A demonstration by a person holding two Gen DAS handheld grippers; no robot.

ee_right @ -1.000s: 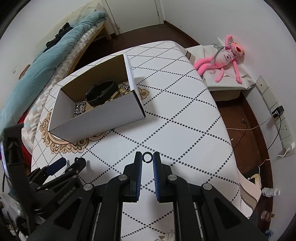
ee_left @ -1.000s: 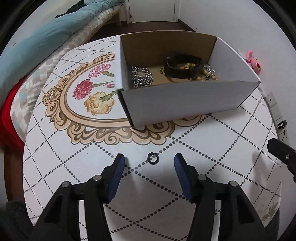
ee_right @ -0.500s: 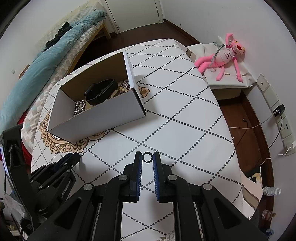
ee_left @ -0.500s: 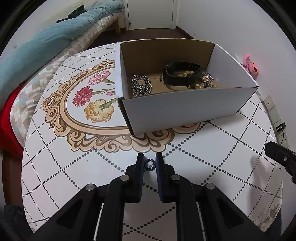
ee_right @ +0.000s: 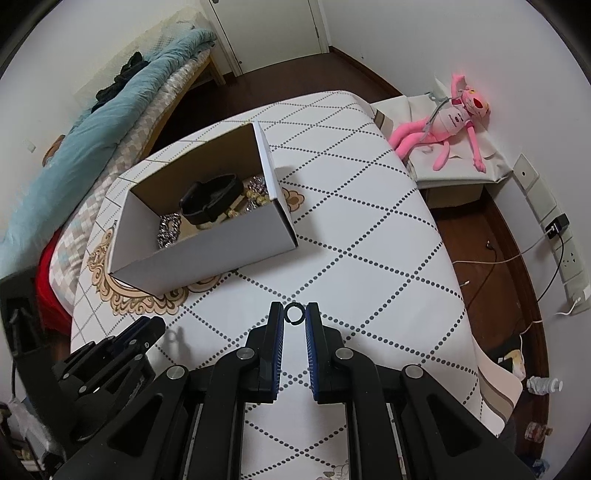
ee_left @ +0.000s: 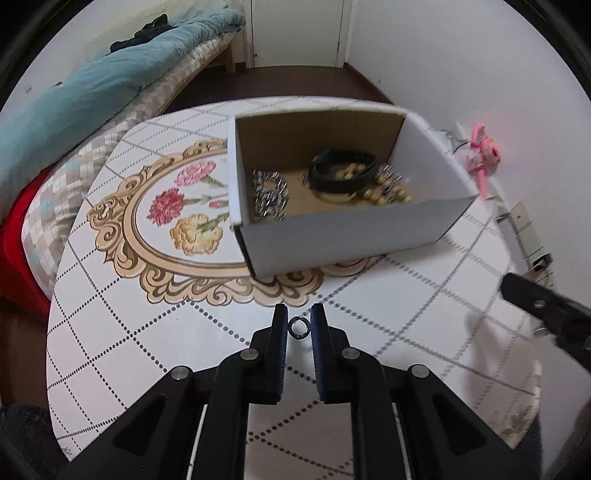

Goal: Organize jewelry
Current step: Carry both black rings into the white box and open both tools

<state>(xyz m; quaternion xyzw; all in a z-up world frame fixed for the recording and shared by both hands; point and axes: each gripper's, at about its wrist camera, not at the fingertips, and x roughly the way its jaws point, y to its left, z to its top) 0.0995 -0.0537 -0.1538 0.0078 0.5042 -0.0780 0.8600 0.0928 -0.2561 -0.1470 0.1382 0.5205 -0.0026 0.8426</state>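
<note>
place: a bedroom in a home.
bed (ee_right: 122, 107): along the left wall, with a teal quilt (ee_left: 74, 88) and a checked blanket (ee_left: 70, 177).
table (ee_right: 369, 229): white cloth with dotted diamond lines and a flower print.
door (ee_right: 266, 29): white, at the far end, over a dark wood floor (ee_right: 476, 229).
toy (ee_right: 447, 122): a pink plush on a cushion by the right wall.
sockets (ee_right: 565, 251): on the wall, with cables plugged in.

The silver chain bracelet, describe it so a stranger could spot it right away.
On the patterned table stands an open white cardboard box. The silver chain bracelet lies at its left end, beside the black band. It alone is chunky, shiny silver links; the beads opposite are gold.
</note>
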